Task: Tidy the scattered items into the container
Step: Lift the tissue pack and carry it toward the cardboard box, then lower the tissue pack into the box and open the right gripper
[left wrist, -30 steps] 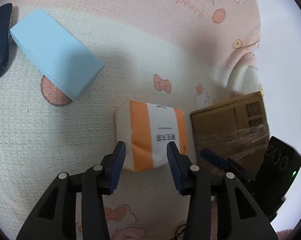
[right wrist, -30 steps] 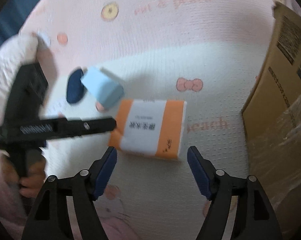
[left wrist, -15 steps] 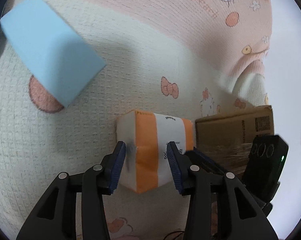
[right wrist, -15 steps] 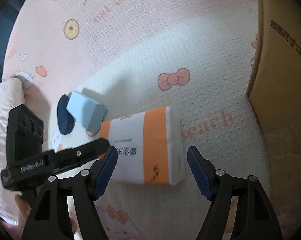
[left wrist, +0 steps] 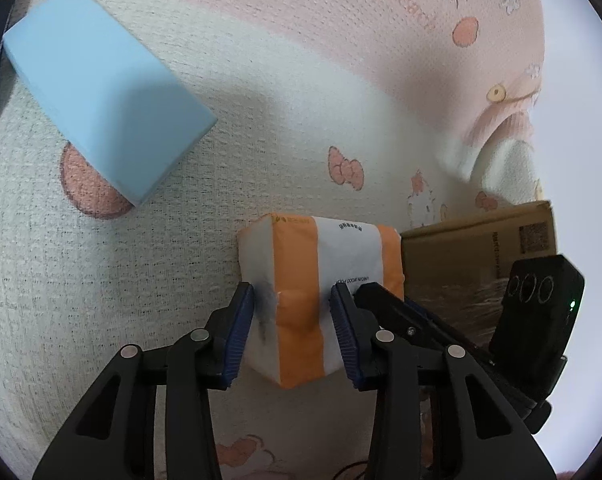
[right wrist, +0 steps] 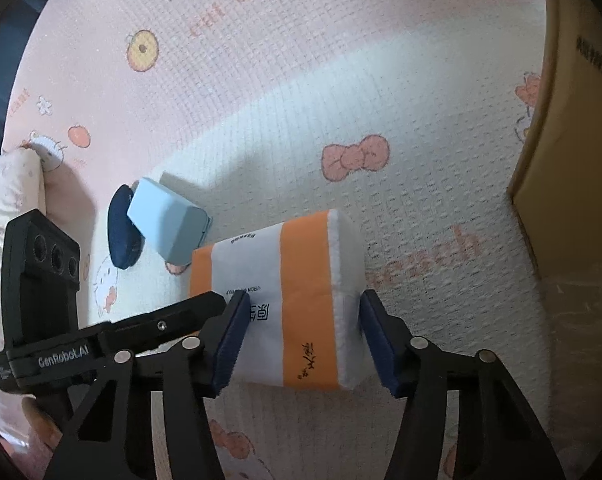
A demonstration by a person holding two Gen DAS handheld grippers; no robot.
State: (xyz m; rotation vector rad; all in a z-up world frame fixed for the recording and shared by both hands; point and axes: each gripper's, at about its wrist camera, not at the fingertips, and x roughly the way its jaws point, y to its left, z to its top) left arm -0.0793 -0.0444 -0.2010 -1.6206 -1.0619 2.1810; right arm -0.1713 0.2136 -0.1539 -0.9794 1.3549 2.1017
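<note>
My right gripper [right wrist: 299, 336] has dropped onto the tissue pack [right wrist: 285, 304] and its jaws are closing, pads now at both ends, while my left gripper [left wrist: 291, 330], also closing, already pinches the pack's near corner. I judge the two-handed pick nearly secured. The pack sits at twelve o'clock between both jaw pairs, with the cardboard box [right wrist: 573, 128] at two o'clock.

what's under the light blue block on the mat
A pink round print on the mat peeks out beneath the light blue block, and a dark blue object lies against it. The rest underneath is covered.
</note>
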